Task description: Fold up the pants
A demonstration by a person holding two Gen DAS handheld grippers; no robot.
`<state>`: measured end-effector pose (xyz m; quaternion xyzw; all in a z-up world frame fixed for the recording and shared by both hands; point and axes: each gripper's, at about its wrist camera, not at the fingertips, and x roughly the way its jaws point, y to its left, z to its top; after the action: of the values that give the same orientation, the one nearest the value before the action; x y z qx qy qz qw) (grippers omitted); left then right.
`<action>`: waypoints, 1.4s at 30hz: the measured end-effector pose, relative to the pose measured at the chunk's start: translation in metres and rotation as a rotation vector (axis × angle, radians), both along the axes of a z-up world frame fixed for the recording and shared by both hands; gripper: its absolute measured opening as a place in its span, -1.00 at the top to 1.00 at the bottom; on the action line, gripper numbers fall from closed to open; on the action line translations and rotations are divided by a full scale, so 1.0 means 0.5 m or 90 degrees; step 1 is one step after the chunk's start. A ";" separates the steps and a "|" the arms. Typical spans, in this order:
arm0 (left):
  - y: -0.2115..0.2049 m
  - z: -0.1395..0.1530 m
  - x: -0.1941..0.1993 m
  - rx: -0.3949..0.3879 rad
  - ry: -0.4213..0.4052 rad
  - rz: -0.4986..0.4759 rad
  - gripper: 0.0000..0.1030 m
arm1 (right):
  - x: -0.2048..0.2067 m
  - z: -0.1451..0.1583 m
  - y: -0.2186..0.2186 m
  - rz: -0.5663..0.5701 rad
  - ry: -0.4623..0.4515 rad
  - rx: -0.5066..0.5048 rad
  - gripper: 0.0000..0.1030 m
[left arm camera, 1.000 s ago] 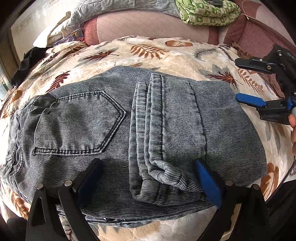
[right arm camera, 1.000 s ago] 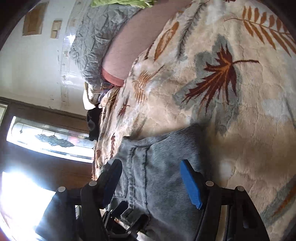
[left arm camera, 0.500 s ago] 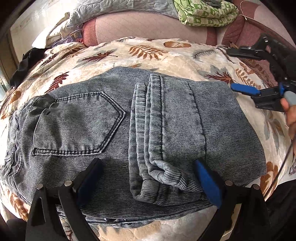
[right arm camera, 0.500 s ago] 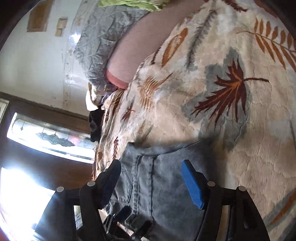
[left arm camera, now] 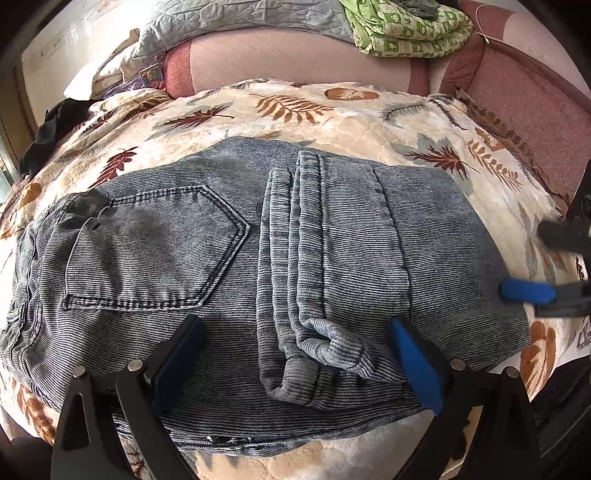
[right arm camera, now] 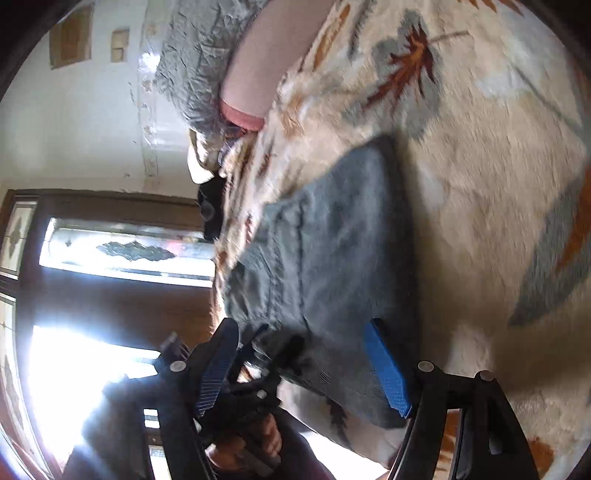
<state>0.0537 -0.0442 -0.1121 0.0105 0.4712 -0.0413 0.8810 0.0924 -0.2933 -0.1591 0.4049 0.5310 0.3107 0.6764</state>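
Grey-blue jeans [left arm camera: 332, 240] lie folded on a cream blanket with leaf prints [left arm camera: 332, 114], back pocket [left arm camera: 155, 251] to the left and the hems rolled in the middle. My left gripper [left arm camera: 299, 362] hovers open over the near edge, its blue pads wide on either side of the hem roll. My right gripper [left arm camera: 546, 262] stands open at the jeans' right edge, its blue pad [left arm camera: 528, 291] level with the cloth. In the blurred right wrist view the jeans [right arm camera: 332, 258] lie ahead of the right gripper [right arm camera: 301, 373], near corner between the fingers and not pinched.
A folded green patterned cloth [left arm camera: 406, 29] and a grey quilt [left arm camera: 240, 18] rest on the pink backrest [left arm camera: 295, 59]. A dark garment [left arm camera: 55, 125] lies at the far left. A bright window in a dark wooden frame [right arm camera: 110, 251] stands beyond. A hand [right arm camera: 240, 446] holds the left gripper.
The right gripper has come down from the far right of the blanket to the jeans' right edge, and the jeans now fill more of its view. The left gripper has stayed put.
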 end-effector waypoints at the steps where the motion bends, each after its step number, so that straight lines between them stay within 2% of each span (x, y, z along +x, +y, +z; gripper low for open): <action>1: 0.000 0.000 0.001 0.000 0.000 0.000 -0.92 | -0.008 -0.009 -0.002 -0.009 -0.009 0.007 -0.43; 3: 0.000 0.000 0.000 0.000 0.000 -0.001 -0.92 | -0.012 0.000 -0.014 -0.042 -0.002 0.032 -0.43; 4: 0.001 -0.001 0.000 0.000 0.000 0.000 -0.92 | -0.016 0.014 -0.017 -0.050 -0.016 0.042 -0.43; 7: 0.002 -0.001 0.001 0.000 0.000 0.000 -0.92 | -0.042 0.043 -0.002 -0.031 -0.049 0.063 -0.44; 9: 0.002 -0.001 0.002 0.000 0.000 0.001 -0.92 | -0.058 0.024 0.013 -0.017 -0.042 0.015 -0.44; 10: 0.002 -0.001 0.002 0.001 0.000 0.001 -0.92 | -0.061 -0.002 0.015 -0.018 -0.018 0.001 -0.44; 11: 0.001 -0.001 0.000 0.002 -0.002 -0.001 -0.92 | -0.065 -0.018 0.006 -0.035 -0.012 0.032 -0.42; 13: 0.002 0.001 -0.001 -0.002 -0.003 0.000 -0.92 | -0.068 -0.008 -0.010 -0.050 -0.007 0.058 -0.43; 16: 0.003 0.005 0.002 -0.005 0.002 0.003 -0.92 | -0.078 0.033 0.003 -0.026 -0.057 0.056 -0.43; 19: 0.014 0.024 -0.002 -0.046 -0.001 0.015 -0.92 | -0.079 0.003 0.023 -0.009 -0.037 0.002 -0.43; 21: 0.020 0.046 -0.015 -0.064 -0.027 0.016 -0.92 | -0.082 -0.022 0.009 -0.026 -0.029 0.053 -0.43; 23: 0.022 0.057 -0.022 -0.055 -0.052 0.023 -0.92 | -0.083 -0.019 -0.003 -0.030 -0.025 0.069 -0.43; 24: 0.021 0.050 -0.017 -0.045 -0.043 0.027 -0.92 | -0.084 -0.015 -0.003 -0.030 -0.028 0.066 -0.43; 26: 0.009 0.005 0.001 -0.008 0.025 0.018 -0.93 | -0.085 -0.002 0.002 -0.022 -0.038 0.060 -0.44; 28: -0.001 0.006 -0.013 0.020 -0.021 0.009 -0.94 | -0.082 0.017 0.011 -0.019 -0.052 0.075 -0.44; 30: -0.005 0.007 -0.012 0.029 -0.016 0.011 -0.94 | -0.075 0.033 0.022 -0.013 -0.070 0.081 -0.44; 32: 0.003 0.004 -0.009 0.015 -0.008 0.012 -0.94 | -0.064 0.022 0.034 -0.009 -0.059 0.078 -0.46; 34: 0.004 0.004 -0.010 0.011 -0.004 0.010 -0.94 | -0.054 -0.017 0.044 -0.008 -0.016 0.056 -0.47; 36: 0.011 0.019 -0.015 0.000 -0.013 0.006 -0.93 | -0.057 -0.007 0.038 -0.014 -0.024 0.066 -0.47; 39: 0.035 0.062 -0.037 -0.034 -0.056 0.023 -0.93 | -0.064 0.028 0.033 -0.024 -0.069 0.077 -0.48; 41: 0.061 0.091 -0.061 -0.054 -0.092 0.041 -0.93 | -0.066 0.033 0.038 -0.019 -0.078 0.095 -0.48; 42: 0.078 0.103 -0.073 -0.060 -0.104 0.056 -0.93 | -0.064 0.028 0.045 -0.015 -0.072 0.085 -0.50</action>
<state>0.0171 -0.0052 -0.0604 -0.0479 0.3957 -0.0237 0.9168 0.0602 -0.2711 -0.1452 0.4373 0.4654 0.3595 0.6804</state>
